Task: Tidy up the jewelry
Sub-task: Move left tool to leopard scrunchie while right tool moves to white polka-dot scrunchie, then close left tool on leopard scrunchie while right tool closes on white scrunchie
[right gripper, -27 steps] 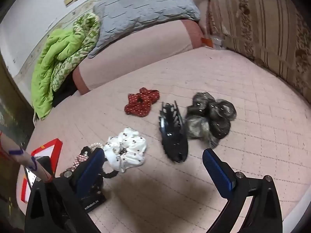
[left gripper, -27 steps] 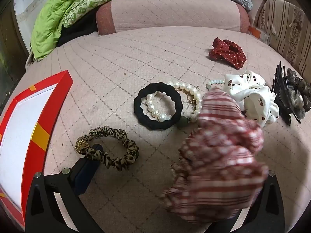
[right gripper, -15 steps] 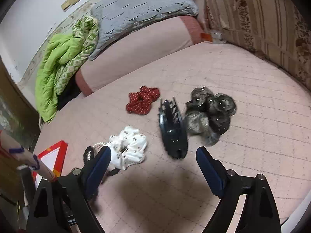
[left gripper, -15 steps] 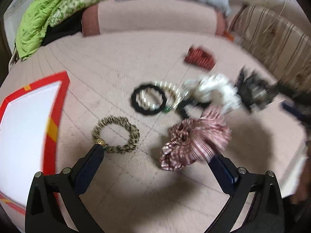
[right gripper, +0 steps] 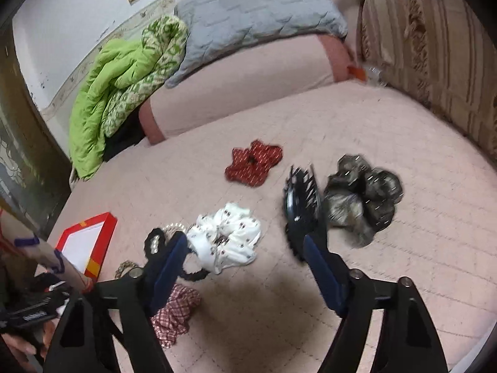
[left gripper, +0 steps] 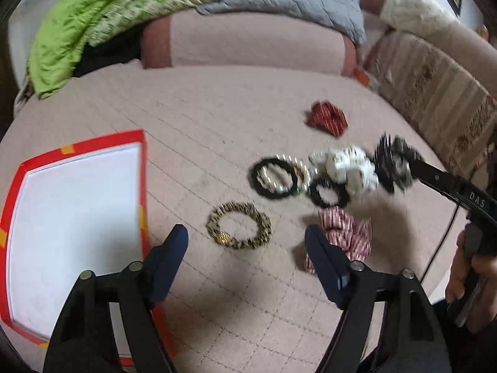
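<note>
My left gripper (left gripper: 245, 236) is open and empty above the pink bed. The red plaid scrunchie (left gripper: 344, 233) lies loose just right of its right finger. A leopard scrunchie (left gripper: 239, 225) lies between the fingertips, further ahead. Beyond are a black band with pearls (left gripper: 275, 178), a second black band (left gripper: 329, 191), a white spotted scrunchie (left gripper: 348, 166) and a red scrunchie (left gripper: 327, 118). My right gripper (right gripper: 245, 245) is open and empty over the white scrunchie (right gripper: 230, 236), with the black claw clip (right gripper: 301, 208) at its right finger.
A red-framed white tray (left gripper: 71, 214) lies at the left, also seen in the right wrist view (right gripper: 85, 242). A dark grey scrunchie pile (right gripper: 360, 195) lies right of the clip. Green blanket (right gripper: 118, 84), grey quilt and pink bolster (left gripper: 248, 43) line the back; a striped cushion (right gripper: 435, 46) stands at the right.
My left gripper has opened and let go of the plaid scrunchie, which now lies on the bed, and it has pulled back. My right gripper has moved left toward the white scrunchie.
</note>
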Motion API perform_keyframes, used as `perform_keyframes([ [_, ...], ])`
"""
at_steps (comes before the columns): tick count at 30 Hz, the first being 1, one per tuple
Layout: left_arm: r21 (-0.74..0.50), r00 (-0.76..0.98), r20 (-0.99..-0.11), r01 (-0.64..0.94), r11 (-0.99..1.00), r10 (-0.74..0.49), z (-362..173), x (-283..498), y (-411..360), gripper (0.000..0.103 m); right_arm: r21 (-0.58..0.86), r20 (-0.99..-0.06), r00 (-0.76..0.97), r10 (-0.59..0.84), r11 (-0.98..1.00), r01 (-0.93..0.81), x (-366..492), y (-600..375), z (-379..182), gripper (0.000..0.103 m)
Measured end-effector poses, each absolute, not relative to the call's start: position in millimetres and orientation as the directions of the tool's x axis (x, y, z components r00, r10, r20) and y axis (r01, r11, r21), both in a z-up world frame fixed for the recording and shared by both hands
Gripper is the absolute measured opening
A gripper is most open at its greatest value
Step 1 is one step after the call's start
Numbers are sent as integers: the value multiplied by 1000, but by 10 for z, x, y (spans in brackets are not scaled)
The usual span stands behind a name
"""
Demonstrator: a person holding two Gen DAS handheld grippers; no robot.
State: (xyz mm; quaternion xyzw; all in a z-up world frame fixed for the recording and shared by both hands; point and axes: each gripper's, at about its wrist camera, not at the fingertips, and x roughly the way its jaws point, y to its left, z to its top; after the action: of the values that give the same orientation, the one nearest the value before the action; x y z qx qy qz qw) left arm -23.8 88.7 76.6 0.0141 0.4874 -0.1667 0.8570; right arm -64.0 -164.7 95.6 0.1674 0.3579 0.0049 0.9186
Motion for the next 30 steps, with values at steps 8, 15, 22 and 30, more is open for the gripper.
perform_keyframes([
  [8,-153,399,-871,336,929,-288,508,-212,875,36,284,-707,681,191,958,27,-530,-1321,803,75],
  [15,-124,390,-873,403,907,-293,444,-129,673,35,290,-716,677,171,955,65,-499,-1368,763,75],
  [22,-21,415,-882,442,897,-225,235,12,438,16,298,-715,683,153,950,99,-530,-1466,763,75],
  [30,-25,483,-841,418,908,-245,348,14,544,5,296,-718,675,168,952,79,-513,-1422,755,75],
])
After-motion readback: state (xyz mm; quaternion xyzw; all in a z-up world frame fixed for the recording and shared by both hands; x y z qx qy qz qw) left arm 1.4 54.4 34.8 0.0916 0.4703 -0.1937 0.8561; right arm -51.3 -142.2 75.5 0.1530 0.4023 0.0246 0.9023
